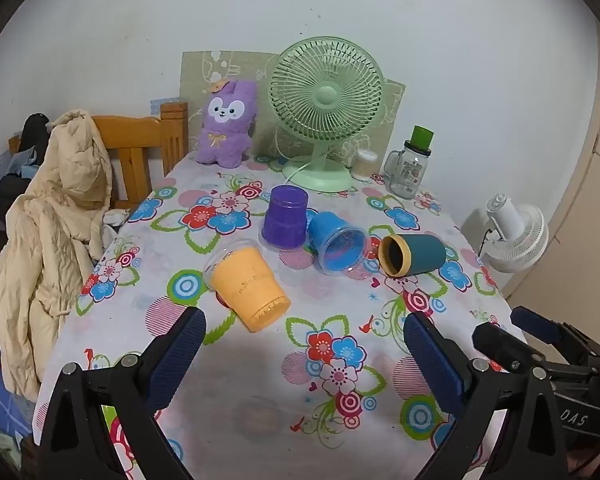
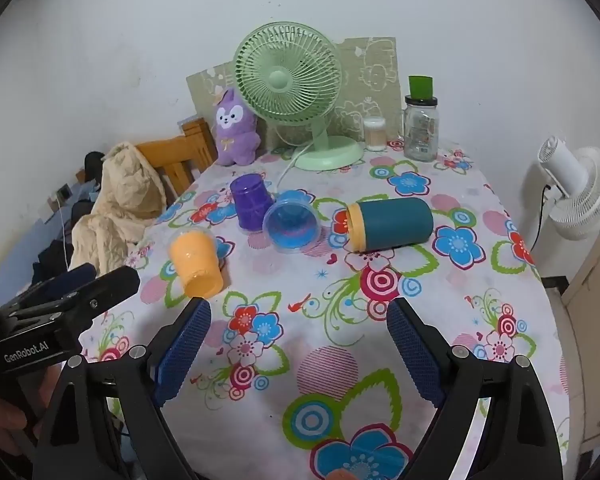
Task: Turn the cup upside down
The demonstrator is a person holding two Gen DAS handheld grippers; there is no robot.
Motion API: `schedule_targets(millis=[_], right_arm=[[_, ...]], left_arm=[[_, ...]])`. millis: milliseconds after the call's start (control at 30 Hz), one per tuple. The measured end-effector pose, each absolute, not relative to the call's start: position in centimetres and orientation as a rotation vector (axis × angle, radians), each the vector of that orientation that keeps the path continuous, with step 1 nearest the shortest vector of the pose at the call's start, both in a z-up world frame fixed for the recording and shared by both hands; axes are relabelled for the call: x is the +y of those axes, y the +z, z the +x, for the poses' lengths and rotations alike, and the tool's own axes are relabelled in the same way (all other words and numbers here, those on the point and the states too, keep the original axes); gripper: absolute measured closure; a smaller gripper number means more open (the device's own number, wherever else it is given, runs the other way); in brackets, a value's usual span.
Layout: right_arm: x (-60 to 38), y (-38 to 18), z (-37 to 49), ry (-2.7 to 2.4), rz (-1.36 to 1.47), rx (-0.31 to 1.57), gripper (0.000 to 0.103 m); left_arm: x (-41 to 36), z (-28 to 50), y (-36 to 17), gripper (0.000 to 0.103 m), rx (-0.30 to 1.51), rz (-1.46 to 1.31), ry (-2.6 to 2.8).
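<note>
Table (image 1: 228,360) under a floral-print cloth, bearing four cups mid-surface: purple cup (image 1: 285,216) standing inverted, blue cup (image 1: 336,244) on its side touching it, teal cup (image 1: 412,255) with yellow rim on its side, orange cup (image 1: 248,284) on its side nearest. Along the back edge: purple plush toy (image 1: 226,126), green desk fan (image 1: 324,108), cotton-swab container (image 1: 365,165), glass jar (image 1: 410,168) with green top.

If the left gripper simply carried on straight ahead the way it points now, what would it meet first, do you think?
Probably the orange cup lying on its side, just ahead of the open left gripper and slightly left of centre; depth is uncertain, and it might pass beside it.
</note>
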State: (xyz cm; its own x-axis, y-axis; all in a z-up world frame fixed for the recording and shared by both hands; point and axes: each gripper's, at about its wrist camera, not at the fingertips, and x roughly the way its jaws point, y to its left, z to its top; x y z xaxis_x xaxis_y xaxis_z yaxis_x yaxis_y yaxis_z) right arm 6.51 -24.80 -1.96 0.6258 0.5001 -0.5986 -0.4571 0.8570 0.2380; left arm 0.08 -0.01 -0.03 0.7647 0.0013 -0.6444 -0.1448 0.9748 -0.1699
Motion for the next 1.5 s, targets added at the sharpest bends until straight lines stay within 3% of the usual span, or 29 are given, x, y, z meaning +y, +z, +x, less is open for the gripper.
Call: schedule_targets(millis=[1500], right_arm=[[-23.7,-1.9,6.1,0.536,-0.008,0.714,0.012]], left_arm=[[-0.3,-0.5,-0.4,0.002,0.684,-0.224,0.077]])
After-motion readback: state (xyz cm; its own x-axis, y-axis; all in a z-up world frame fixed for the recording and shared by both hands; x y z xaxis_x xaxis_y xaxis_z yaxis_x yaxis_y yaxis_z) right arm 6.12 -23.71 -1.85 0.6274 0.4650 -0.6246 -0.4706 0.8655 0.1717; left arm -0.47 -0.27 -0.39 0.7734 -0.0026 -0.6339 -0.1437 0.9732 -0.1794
